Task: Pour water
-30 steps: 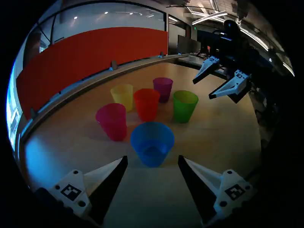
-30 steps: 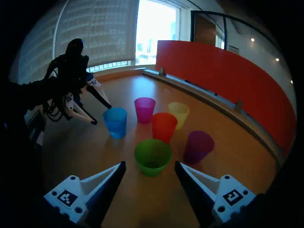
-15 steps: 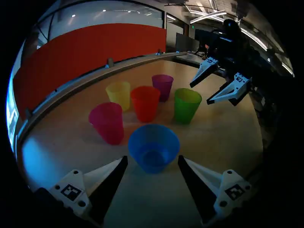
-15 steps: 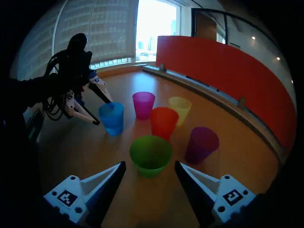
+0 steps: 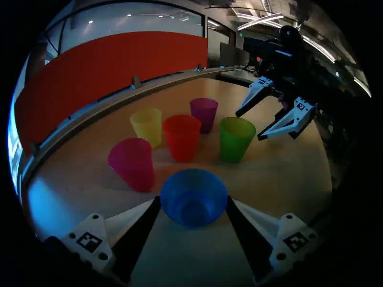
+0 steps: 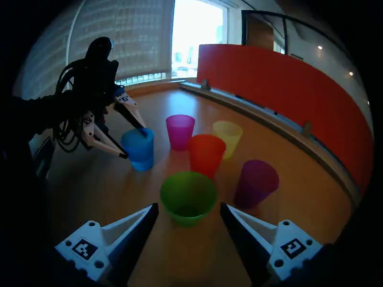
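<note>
My left gripper (image 5: 191,200) has its jaws apart, with the blue cup (image 5: 194,213) upright between the fingers (image 5: 139,225) on the wooden table (image 5: 287,167); I cannot tell whether they touch its wall. My right gripper (image 6: 188,206) likewise has its jaws spread, the green cup (image 6: 188,193) just ahead of the tips. Pink cup (image 5: 131,162), orange cup (image 5: 182,136), yellow cup (image 5: 147,125) and purple cup (image 5: 204,114) stand close beyond

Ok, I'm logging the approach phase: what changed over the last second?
The left claw pushed forward until the blue cup sits between its open jaws, not yet clamped. The right claw eased closer to the green cup, also open. Neither cup was lifted; every cup stayed in place.
</note>
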